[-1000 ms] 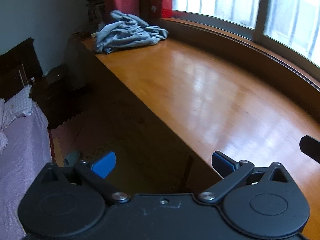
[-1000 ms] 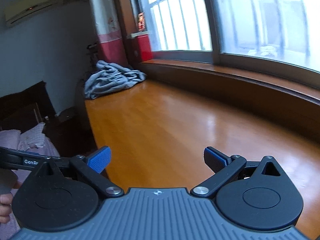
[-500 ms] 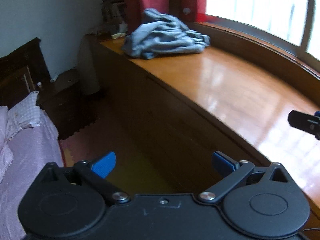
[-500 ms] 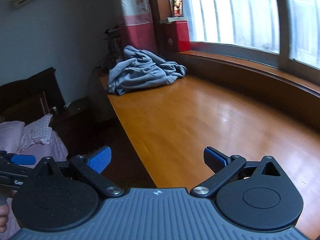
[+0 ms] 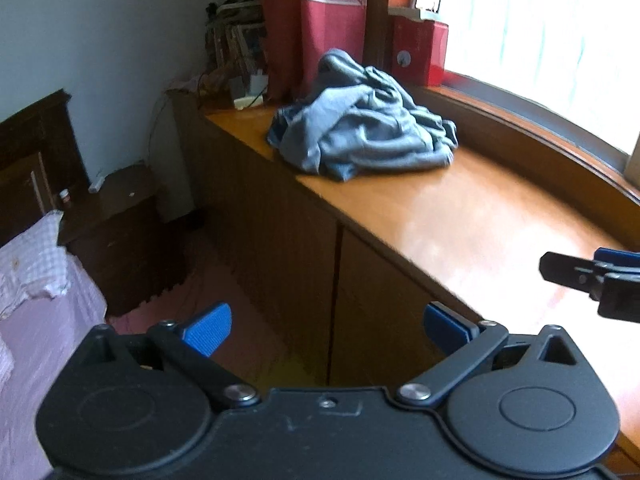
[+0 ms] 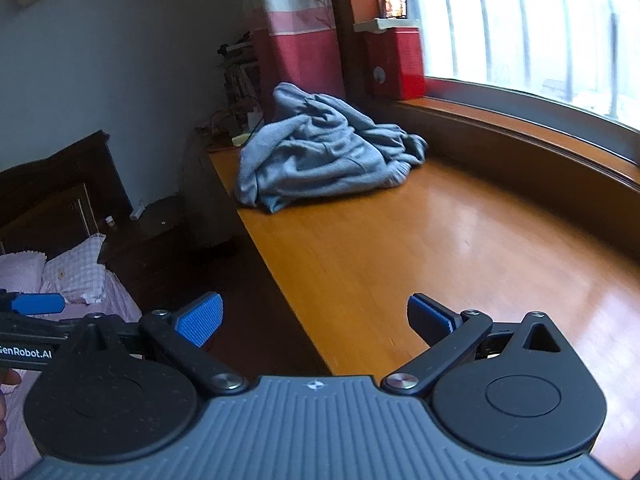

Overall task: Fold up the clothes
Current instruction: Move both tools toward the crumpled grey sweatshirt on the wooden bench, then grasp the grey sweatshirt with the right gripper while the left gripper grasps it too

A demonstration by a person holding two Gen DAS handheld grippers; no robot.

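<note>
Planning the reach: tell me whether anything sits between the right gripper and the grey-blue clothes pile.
Nothing visible does. Only bare wooden ledge lies between the open right gripper and the crumpled clothes pile at the far end.

Daylight from window (image 6: 520, 24) at right — blown out white. Glare patches on wooden ledge (image 6: 460, 232). Left side dim. Fisheye bending at edges — slight motion blur.

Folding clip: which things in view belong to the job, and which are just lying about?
Job: crumpled grey garment, wooden ledge it lies on, left gripper and right gripper, both open and empty.

Lying about: red box, curtain, nightstand, pillow, bed.
</note>
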